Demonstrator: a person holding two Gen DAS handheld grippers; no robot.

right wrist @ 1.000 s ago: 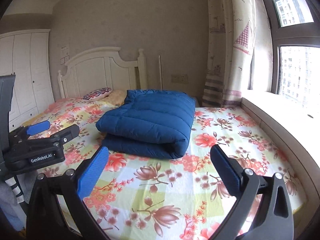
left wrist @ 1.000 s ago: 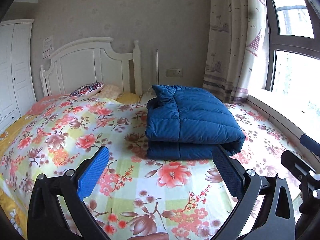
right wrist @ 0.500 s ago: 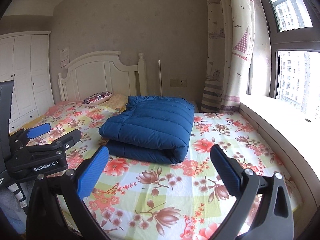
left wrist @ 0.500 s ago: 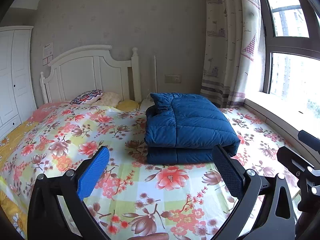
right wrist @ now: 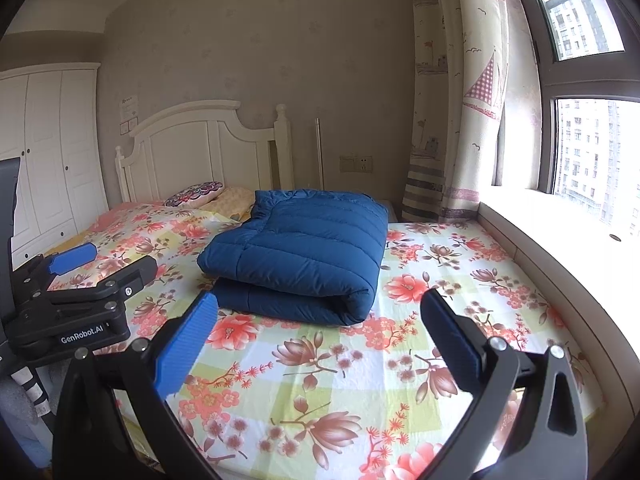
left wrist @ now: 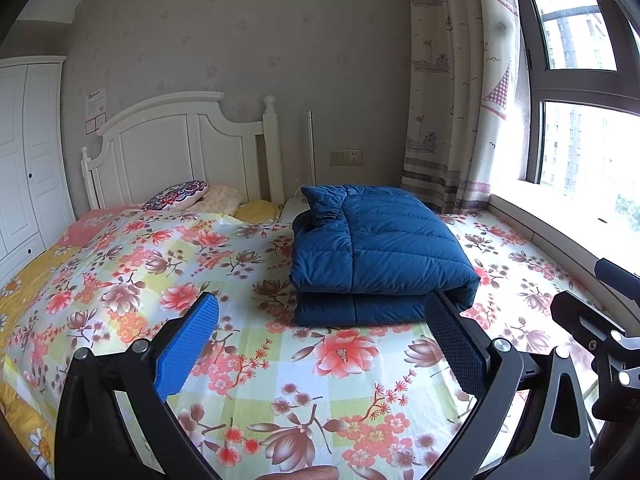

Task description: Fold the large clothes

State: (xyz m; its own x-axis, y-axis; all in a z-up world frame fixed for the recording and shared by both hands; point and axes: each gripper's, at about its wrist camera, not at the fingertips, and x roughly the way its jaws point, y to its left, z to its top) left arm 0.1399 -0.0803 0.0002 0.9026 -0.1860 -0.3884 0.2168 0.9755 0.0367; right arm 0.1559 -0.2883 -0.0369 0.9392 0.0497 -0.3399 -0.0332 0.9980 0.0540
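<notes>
A dark blue quilted down jacket [left wrist: 376, 252] lies folded into a thick rectangular bundle on the floral bedsheet [left wrist: 340, 380], right of the bed's middle; it also shows in the right wrist view [right wrist: 300, 252]. My left gripper [left wrist: 320, 336] is open and empty, held above the near part of the bed, short of the bundle. My right gripper [right wrist: 316, 332] is open and empty, also back from the bundle. The left gripper's body [right wrist: 72, 300] shows at the left of the right wrist view.
A white headboard [left wrist: 180, 152] and pillows [left wrist: 176, 196] are at the far end. A white wardrobe [left wrist: 24, 160] stands at left. A curtain [left wrist: 452, 100] and window ledge [left wrist: 560, 236] run along the right side.
Both grippers have pulled back and tilted upward from the bed; the folded jacket looks smaller and lower in both views. The jacket itself has not moved. Both grippers stayed open.
</notes>
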